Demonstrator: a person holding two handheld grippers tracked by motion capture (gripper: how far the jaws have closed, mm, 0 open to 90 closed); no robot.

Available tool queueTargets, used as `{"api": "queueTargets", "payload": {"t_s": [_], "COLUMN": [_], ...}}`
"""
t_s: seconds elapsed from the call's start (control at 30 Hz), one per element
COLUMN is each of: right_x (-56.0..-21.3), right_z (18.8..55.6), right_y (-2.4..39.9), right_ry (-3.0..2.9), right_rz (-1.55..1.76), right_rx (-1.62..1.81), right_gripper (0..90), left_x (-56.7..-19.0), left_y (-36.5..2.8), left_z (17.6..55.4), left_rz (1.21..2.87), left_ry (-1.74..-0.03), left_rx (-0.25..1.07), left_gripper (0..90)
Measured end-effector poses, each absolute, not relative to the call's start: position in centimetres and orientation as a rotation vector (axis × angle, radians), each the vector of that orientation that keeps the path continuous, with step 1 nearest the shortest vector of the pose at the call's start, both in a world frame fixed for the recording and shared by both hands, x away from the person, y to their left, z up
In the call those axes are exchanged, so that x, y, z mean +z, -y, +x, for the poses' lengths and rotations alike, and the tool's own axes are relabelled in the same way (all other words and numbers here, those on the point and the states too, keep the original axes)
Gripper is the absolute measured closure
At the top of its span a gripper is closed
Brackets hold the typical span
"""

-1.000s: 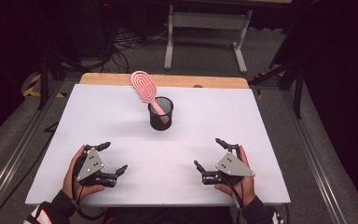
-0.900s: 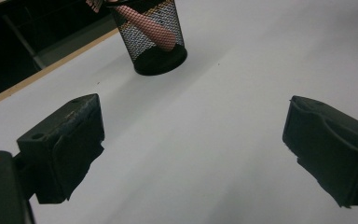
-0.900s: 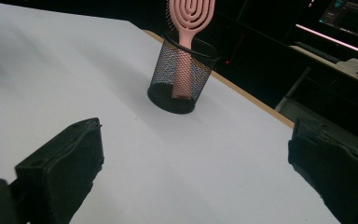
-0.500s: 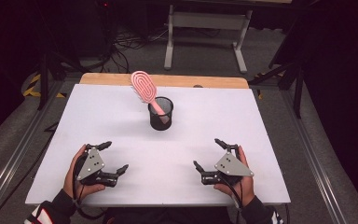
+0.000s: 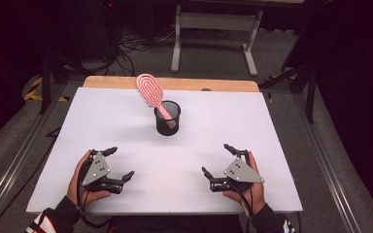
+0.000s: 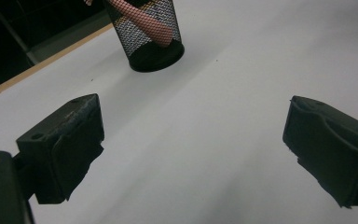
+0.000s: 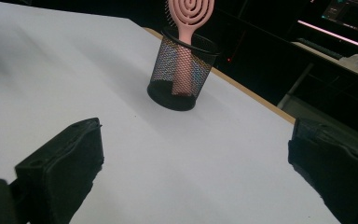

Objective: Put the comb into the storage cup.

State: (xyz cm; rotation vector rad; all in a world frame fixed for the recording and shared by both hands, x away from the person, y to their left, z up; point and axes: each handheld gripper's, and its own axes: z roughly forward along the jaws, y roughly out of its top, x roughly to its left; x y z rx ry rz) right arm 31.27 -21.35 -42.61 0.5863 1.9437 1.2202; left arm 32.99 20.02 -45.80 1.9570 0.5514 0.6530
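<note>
Pink plastic hairbrush (image 5: 154,98) with a spiral-cut oval head stands handle-down in a black wire-mesh cylindrical cup (image 5: 168,119), leaning toward the table's far left, its head well above the rim; neither tool touches it. Left gripper (image 5: 117,164) has its black padded jaws spread wide with nothing between them, resting low over the white tabletop (image 5: 272,126) near the front edge; right gripper (image 5: 219,158) is likewise wide apart and empty, well to the other side; the cup sits between and beyond both, toward the table's middle.
</note>
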Motion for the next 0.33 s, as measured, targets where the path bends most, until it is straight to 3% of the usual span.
{"api": "queueTargets", "payload": {"t_s": [0.33], "right_x": [-42.52], "right_z": [31.29], "right_y": [21.34], "right_ry": [-1.939], "right_rz": [0.586], "right_rx": [1.223], "right_gripper": [4.1], "left_x": [-46.16], "left_y": [-19.84], "left_z": [33.24], "left_rz": [1.974], "left_ry": [-0.565], "left_rx": [0.649], "left_gripper": [6.3]}}
